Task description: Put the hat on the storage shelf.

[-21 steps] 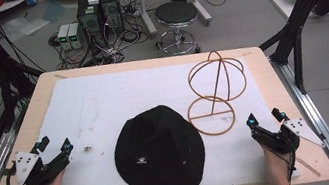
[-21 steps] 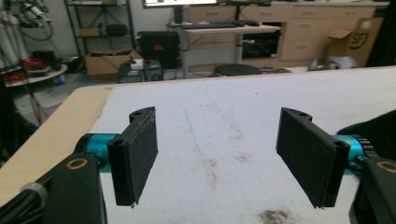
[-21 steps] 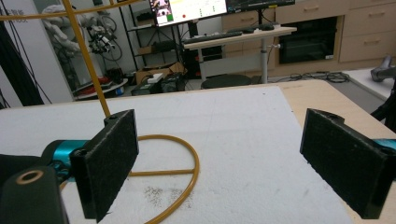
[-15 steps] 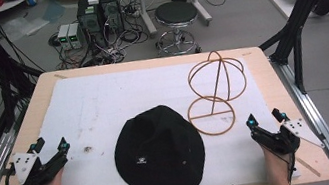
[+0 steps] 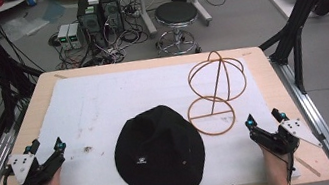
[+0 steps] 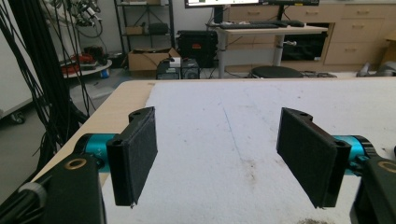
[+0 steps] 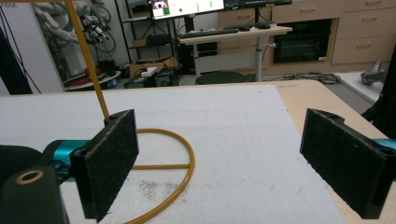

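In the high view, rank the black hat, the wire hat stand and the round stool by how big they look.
1. Black hat, the widest shape.
2. Wire hat stand, a little smaller in outline.
3. Round stool, smallest, though it stands on the floor beyond the table, so distance shrinks it.

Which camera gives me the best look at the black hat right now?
The high view: the black hat lies whole on the white mat, between both tools. The right gripper view catches just a dark edge at far left, beside its open jaws.
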The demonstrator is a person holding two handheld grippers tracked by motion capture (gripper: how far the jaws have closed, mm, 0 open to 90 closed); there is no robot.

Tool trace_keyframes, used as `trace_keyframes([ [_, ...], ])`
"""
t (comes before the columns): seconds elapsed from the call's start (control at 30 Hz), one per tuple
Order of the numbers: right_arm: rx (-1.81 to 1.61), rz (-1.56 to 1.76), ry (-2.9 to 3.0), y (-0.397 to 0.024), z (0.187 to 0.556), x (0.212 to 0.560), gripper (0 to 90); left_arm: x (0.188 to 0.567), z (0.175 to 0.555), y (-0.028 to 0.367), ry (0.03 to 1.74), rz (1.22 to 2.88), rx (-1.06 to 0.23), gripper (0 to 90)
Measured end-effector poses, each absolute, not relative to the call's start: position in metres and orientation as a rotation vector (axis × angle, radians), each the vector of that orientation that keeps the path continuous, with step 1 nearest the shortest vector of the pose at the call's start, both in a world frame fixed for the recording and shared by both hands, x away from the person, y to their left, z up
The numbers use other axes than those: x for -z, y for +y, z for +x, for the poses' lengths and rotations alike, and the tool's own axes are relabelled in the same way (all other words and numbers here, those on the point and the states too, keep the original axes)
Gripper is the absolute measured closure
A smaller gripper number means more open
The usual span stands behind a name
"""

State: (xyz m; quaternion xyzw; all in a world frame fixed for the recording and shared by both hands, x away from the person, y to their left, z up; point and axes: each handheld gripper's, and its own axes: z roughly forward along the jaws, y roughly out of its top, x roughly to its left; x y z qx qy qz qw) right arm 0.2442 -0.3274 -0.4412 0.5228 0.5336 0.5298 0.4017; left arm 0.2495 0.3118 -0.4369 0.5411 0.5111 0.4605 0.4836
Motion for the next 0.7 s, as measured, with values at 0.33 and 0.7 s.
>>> trace_keyframes([
  [0.33, -1.332, 1.293, 1.349, -0.3257, 0.2433, 0.4398, 10.7, 0.4367, 0.2490, 0.3111, 1.236, 1.315, -1.123, 29.6],
  [0.7, -1.333, 1.290, 1.352, -0.3253, 0.2431, 0.4392, 10.7, 0.4363, 0.2500, 0.3103, 1.224, 1.326, -1.088, 29.3],
])
